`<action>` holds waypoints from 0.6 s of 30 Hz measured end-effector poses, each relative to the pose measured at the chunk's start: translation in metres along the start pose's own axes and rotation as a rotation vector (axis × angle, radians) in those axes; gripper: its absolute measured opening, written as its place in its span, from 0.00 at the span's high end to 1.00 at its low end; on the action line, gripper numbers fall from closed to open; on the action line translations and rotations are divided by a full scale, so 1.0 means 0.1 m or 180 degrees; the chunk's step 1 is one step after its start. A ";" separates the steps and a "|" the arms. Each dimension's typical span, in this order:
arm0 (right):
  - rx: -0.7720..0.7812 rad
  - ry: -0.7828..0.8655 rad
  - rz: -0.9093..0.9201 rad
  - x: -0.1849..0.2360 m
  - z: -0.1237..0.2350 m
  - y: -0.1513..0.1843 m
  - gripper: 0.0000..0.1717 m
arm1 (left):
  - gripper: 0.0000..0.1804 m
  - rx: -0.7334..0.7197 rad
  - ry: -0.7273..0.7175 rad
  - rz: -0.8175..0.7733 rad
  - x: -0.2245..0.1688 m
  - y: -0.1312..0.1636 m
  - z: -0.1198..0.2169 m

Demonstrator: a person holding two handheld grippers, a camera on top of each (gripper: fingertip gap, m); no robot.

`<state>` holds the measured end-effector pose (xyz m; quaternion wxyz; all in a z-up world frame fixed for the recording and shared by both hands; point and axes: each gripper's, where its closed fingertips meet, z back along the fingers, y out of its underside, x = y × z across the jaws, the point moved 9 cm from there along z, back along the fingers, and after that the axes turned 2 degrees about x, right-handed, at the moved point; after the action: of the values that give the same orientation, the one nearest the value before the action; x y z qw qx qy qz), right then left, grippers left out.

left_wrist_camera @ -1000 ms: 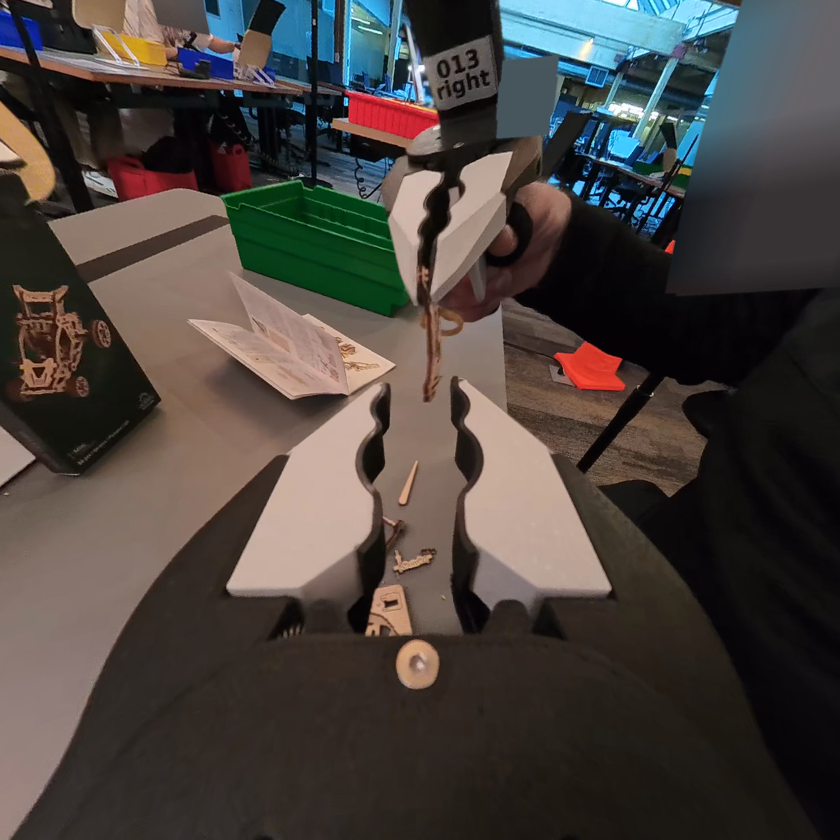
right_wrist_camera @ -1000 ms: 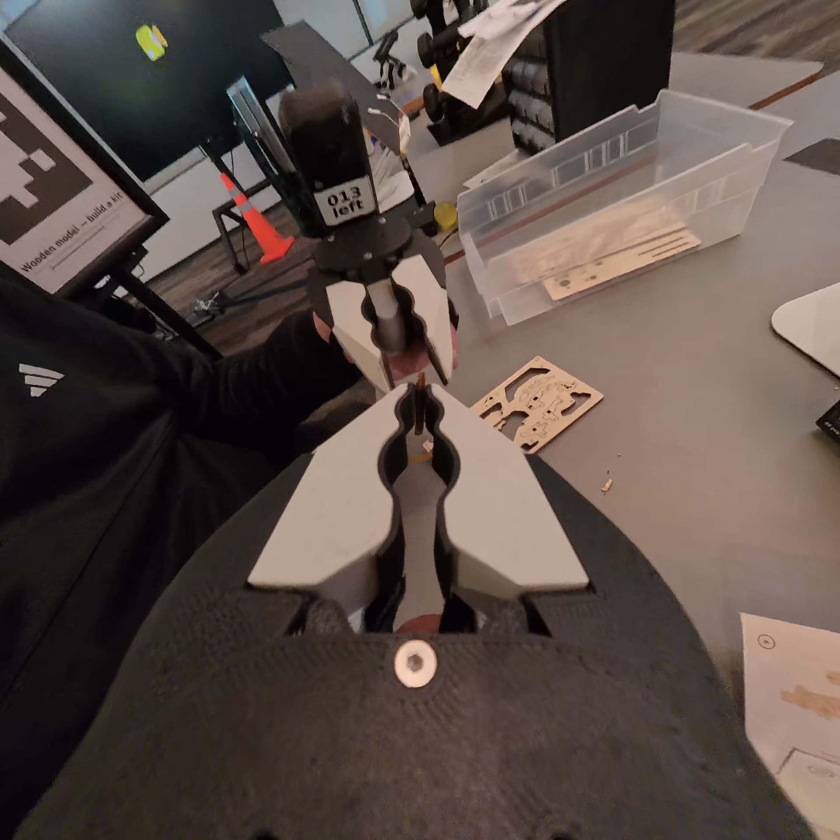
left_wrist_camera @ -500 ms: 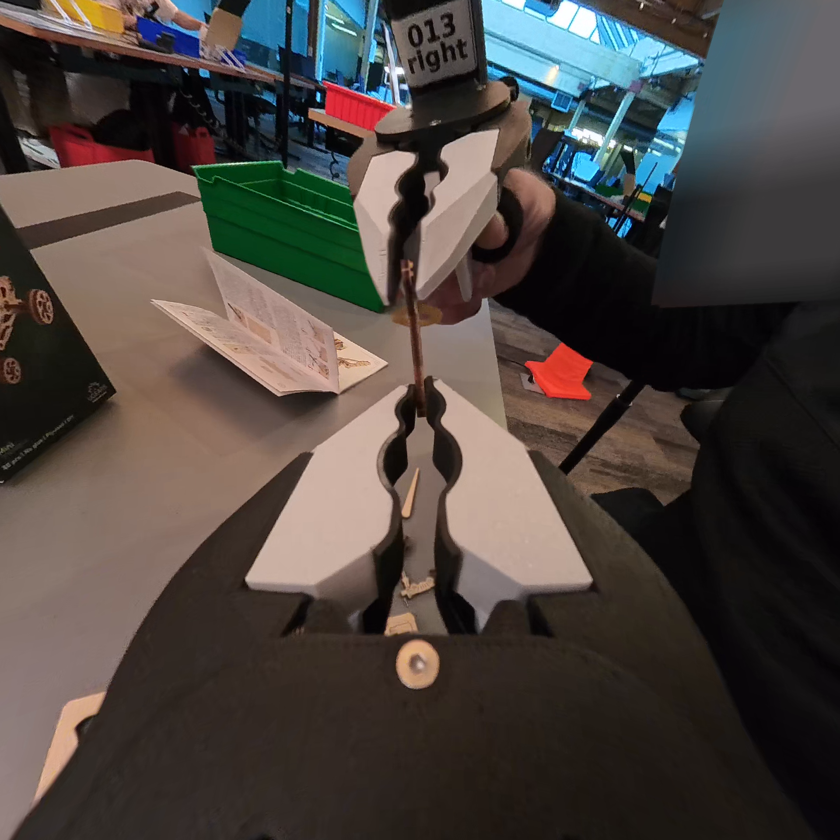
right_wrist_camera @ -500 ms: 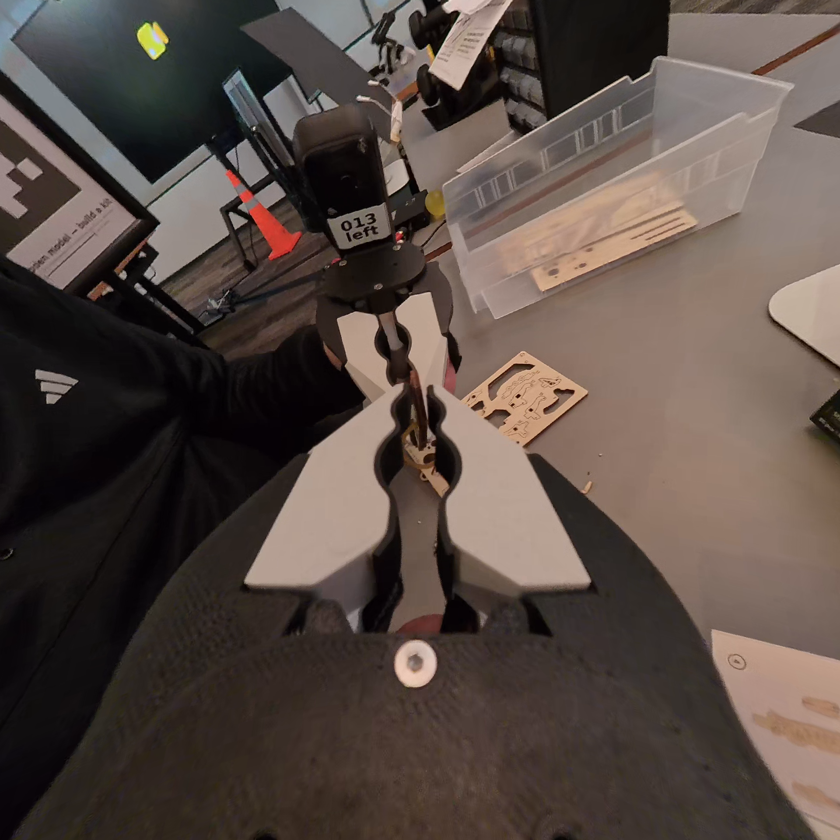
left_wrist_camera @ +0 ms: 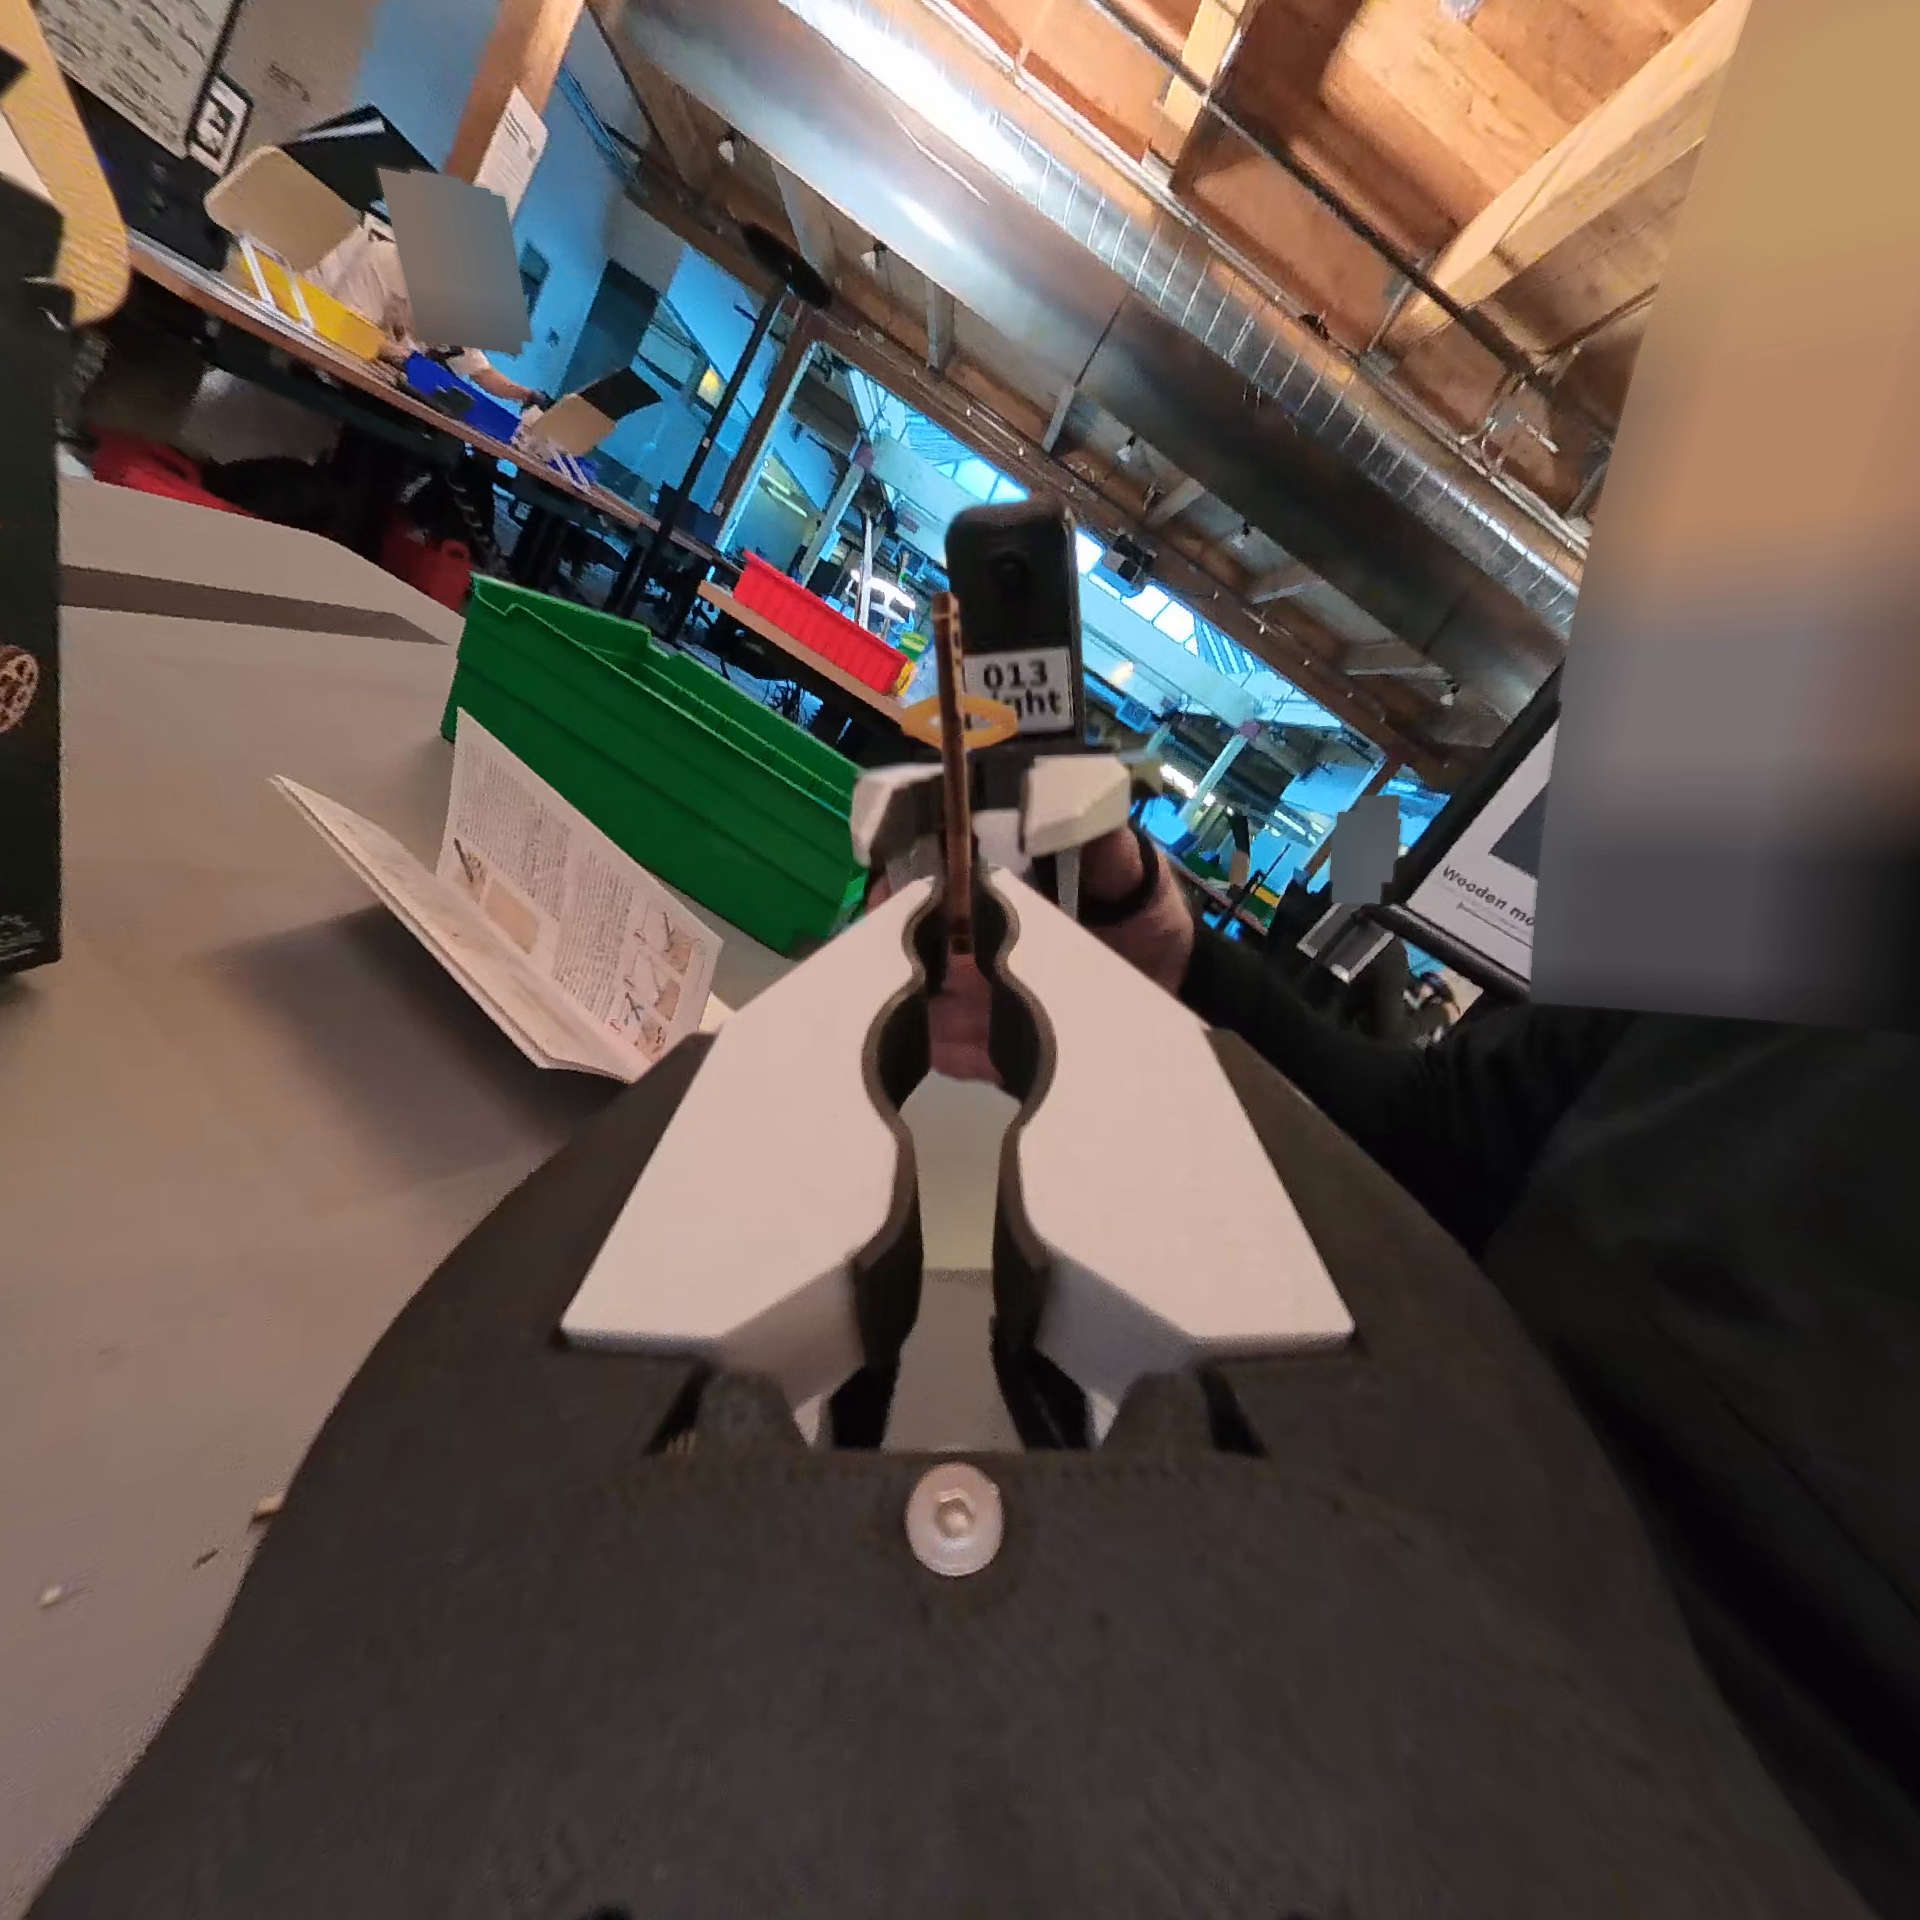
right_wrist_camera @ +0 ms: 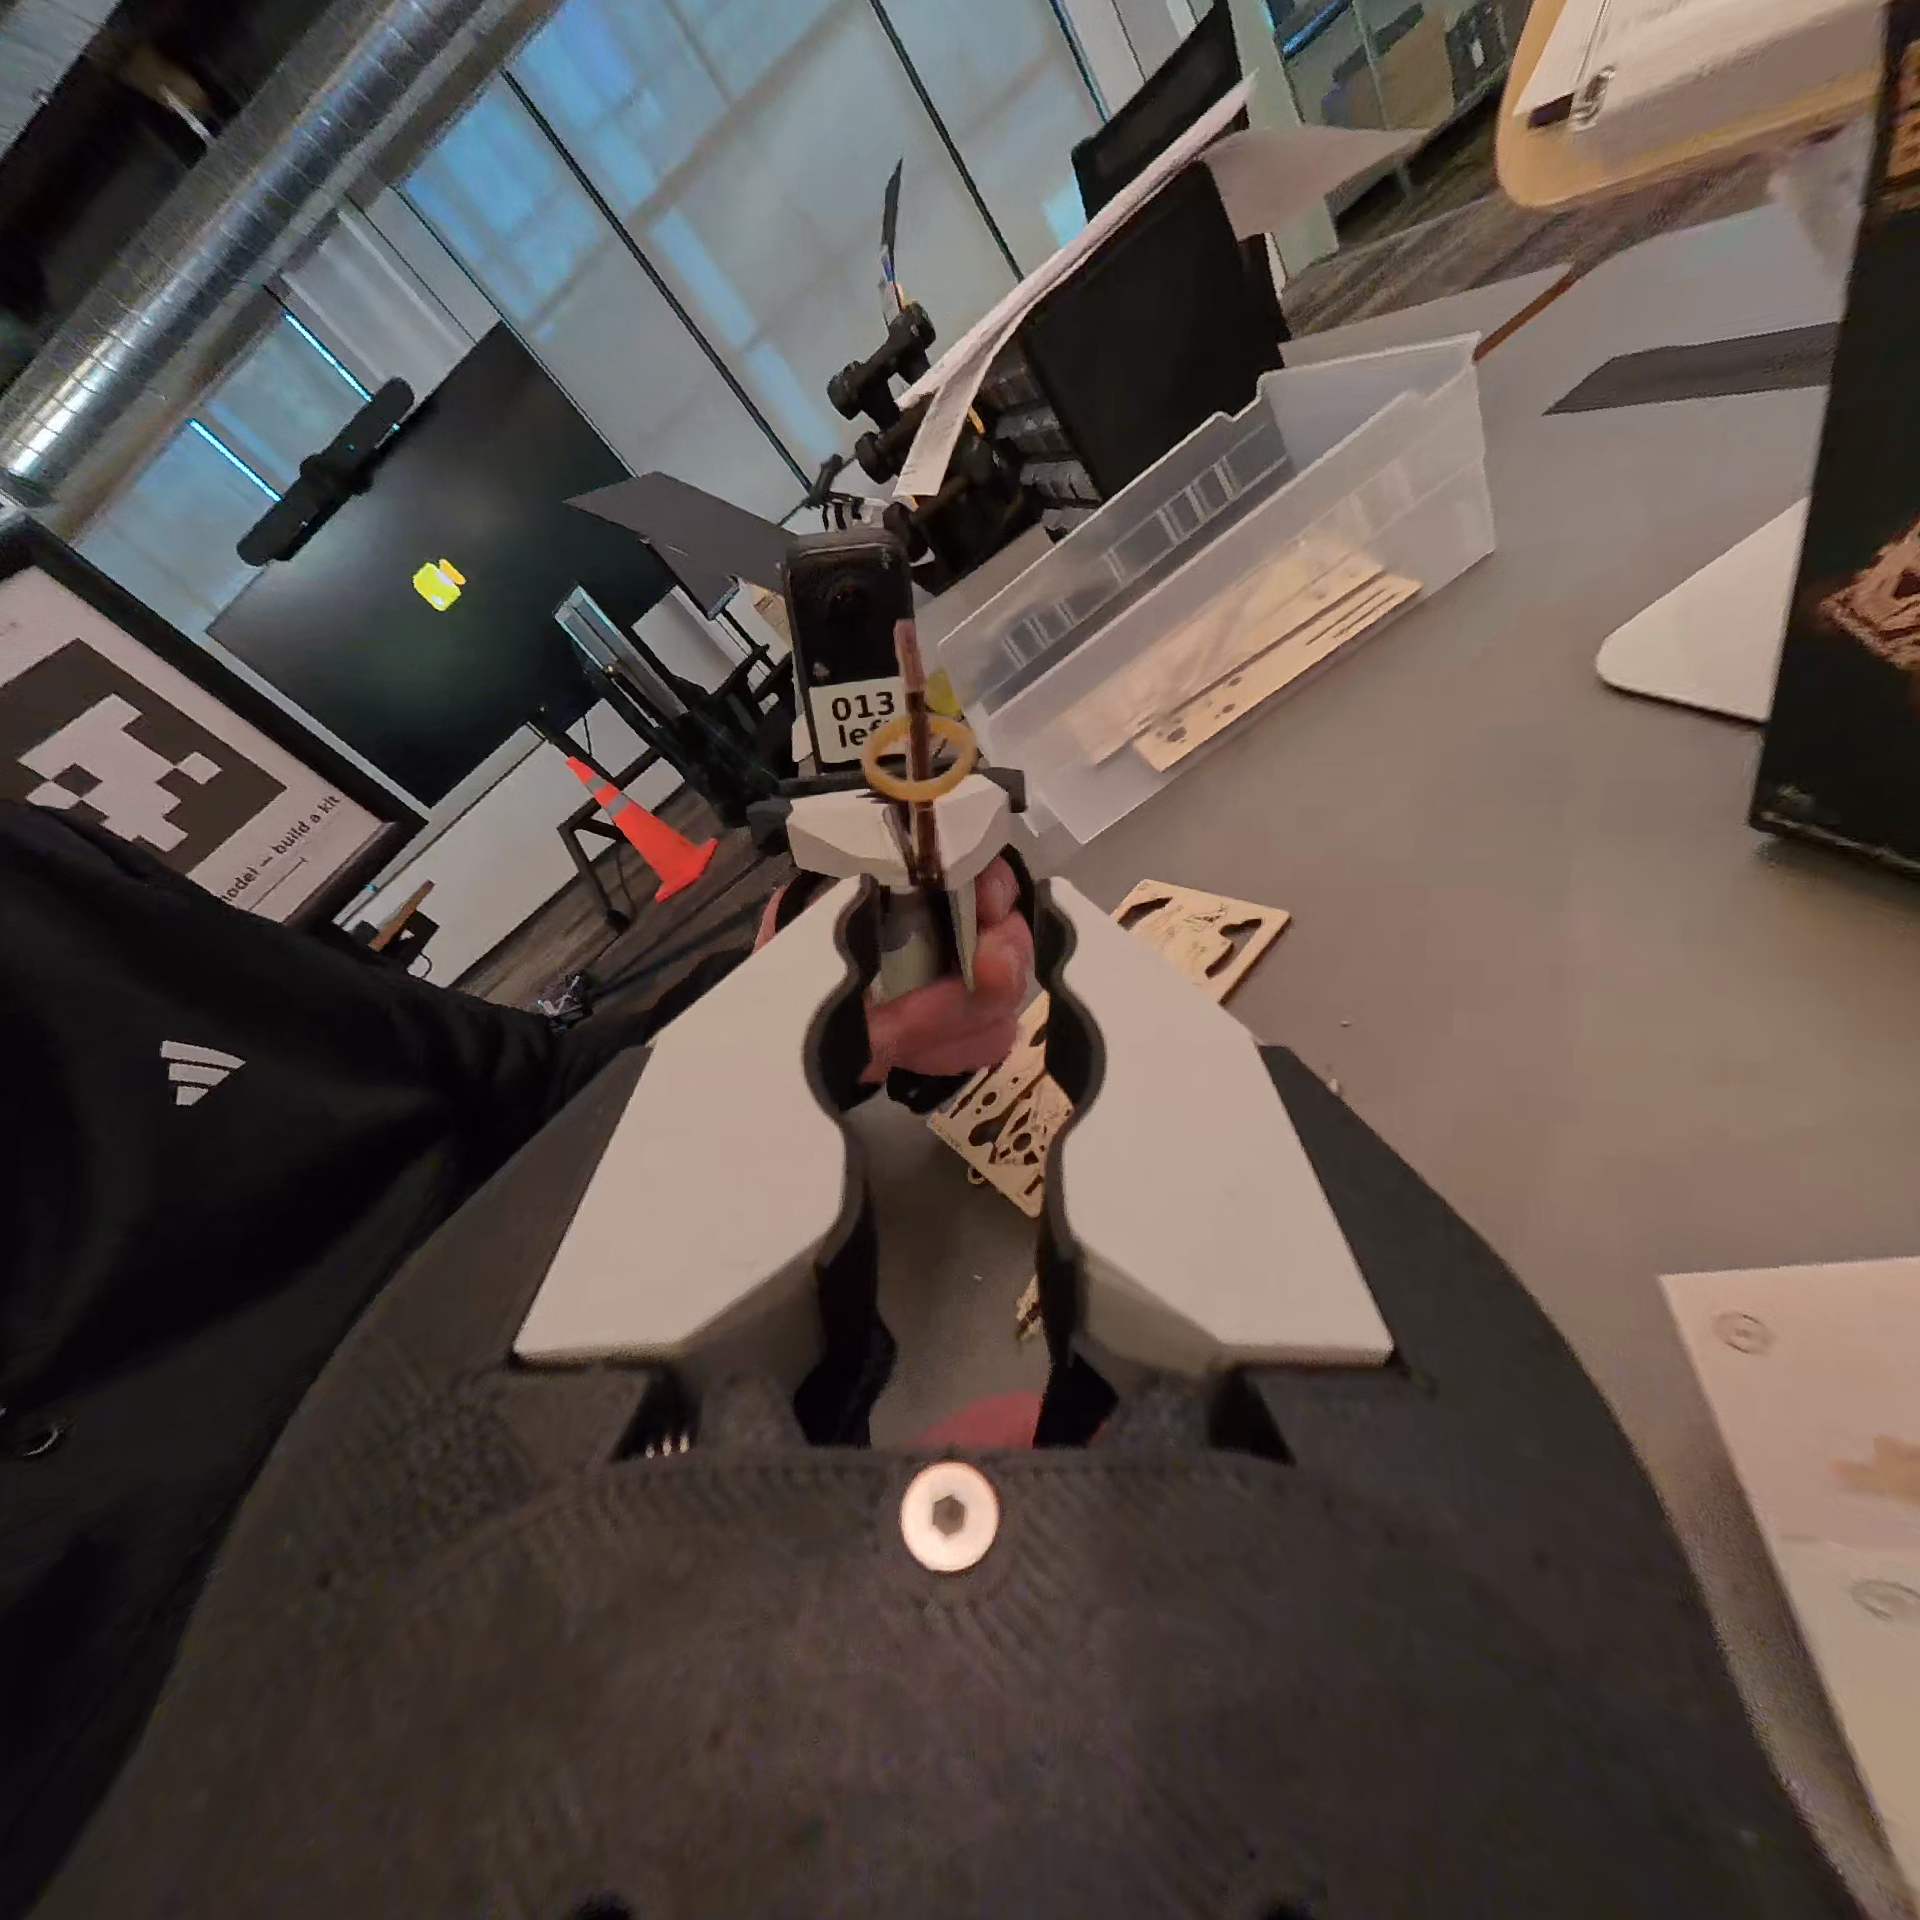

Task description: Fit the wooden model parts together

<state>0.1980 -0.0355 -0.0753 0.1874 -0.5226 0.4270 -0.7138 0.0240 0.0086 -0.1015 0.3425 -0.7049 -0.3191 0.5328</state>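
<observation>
My left gripper [left_wrist_camera: 958, 896] is shut on the lower end of a thin wooden strip [left_wrist_camera: 953, 790], which stands upright from its tips. A small wooden ring [left_wrist_camera: 958, 719] sits on the strip above the pads. My right gripper [right_wrist_camera: 951, 914] is open and empty, with its fingers spread well apart. It faces the left gripper [right_wrist_camera: 902, 842] from close by, and the strip [right_wrist_camera: 916, 707] and ring [right_wrist_camera: 920, 764] stand just beyond its tips. In the left wrist view the right gripper [left_wrist_camera: 982, 821] shows open behind the strip.
On the grey table [left_wrist_camera: 208, 1039] stand a green bin [left_wrist_camera: 665, 748], an open booklet [left_wrist_camera: 551, 914] and a black box [left_wrist_camera: 26, 623]. The right wrist view shows a clear bin [right_wrist_camera: 1247, 582], cut wooden sheets [right_wrist_camera: 1200, 930], a black box [right_wrist_camera: 1860, 520] and a paper sheet [right_wrist_camera: 1818, 1455]. Left and right tips are no more than a few centimetres apart.
The strip passed from the right gripper to the left. The left pads closed on its lower end, then the right pads opened and let it go. Both grippers tilted upward.
</observation>
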 end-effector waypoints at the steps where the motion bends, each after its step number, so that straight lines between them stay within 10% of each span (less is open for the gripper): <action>1: -0.0046 -0.0040 0.0007 0.01 -0.04 0.03 0.84 | 1.00 -0.0038 0.0026 0.0031 0.00 0.02 -0.04; 18: -0.0061 0.0353 0.0537 0.03 0.06 -0.06 1.00 | 0.83 0.0249 -0.0389 -0.0112 0.10 0.01 0.00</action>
<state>0.2035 -0.0364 -0.0680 0.2179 -0.4462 0.4860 -0.7192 0.0261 0.0165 -0.1074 0.3590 -0.6514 -0.3308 0.5808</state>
